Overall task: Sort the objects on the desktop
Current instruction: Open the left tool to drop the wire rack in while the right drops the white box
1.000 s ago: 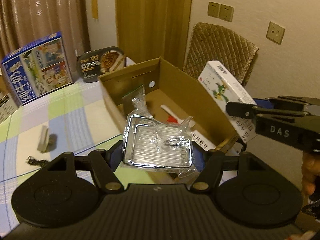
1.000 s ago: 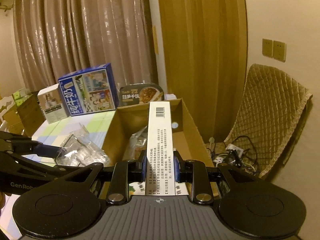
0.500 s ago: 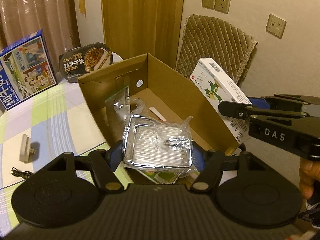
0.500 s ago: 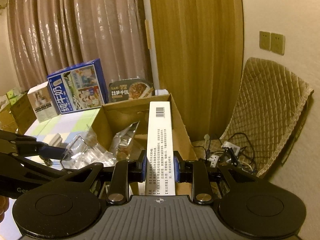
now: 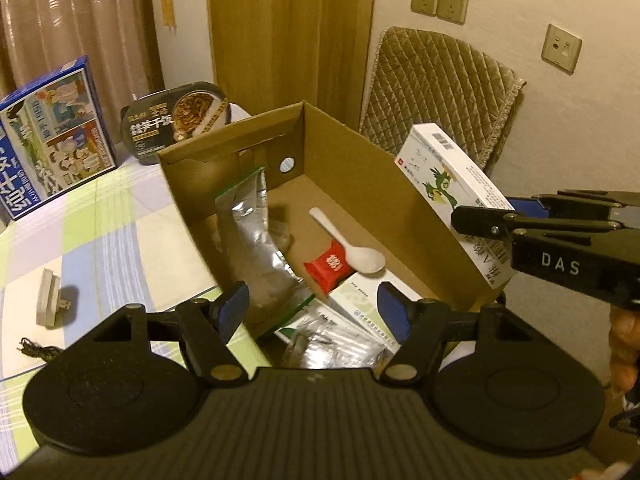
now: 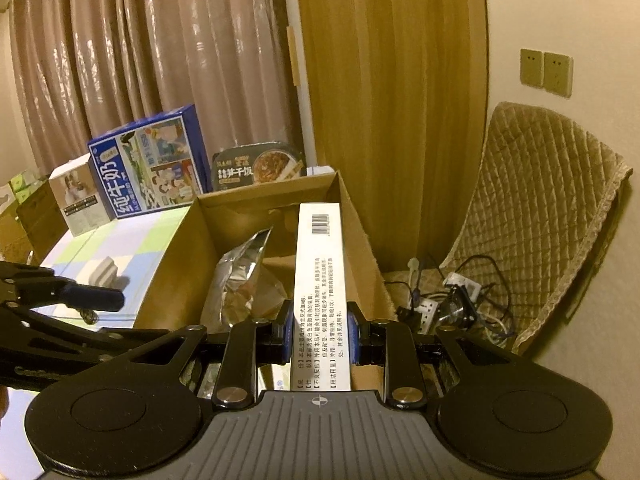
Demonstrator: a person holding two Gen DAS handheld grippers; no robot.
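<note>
My left gripper (image 5: 314,310) is open and empty above the near end of the cardboard box (image 5: 360,152). The clear plastic packet with the metal tray (image 5: 332,344) lies in the box just below it. The box also holds a silver foil bag (image 5: 256,248), a white spoon (image 5: 352,248), a red sachet (image 5: 330,264) and a white-green carton (image 5: 360,300). My right gripper (image 6: 319,332) is shut on a long white medicine box (image 6: 318,280), held over the box's right wall; it also shows in the left wrist view (image 5: 452,184).
On the checked tablecloth (image 5: 100,232) lie a small white plug adapter (image 5: 48,300) and a black cord (image 5: 36,350). A blue milk carton (image 5: 48,136) and a black instant-meal bowl (image 5: 176,118) stand behind. A quilted chair (image 5: 436,92) with cables (image 6: 448,300) stands right of the box.
My left gripper opened and let go of the plastic packet, which dropped into the box. The right gripper kept its hold on the medicine box and shifted slightly.
</note>
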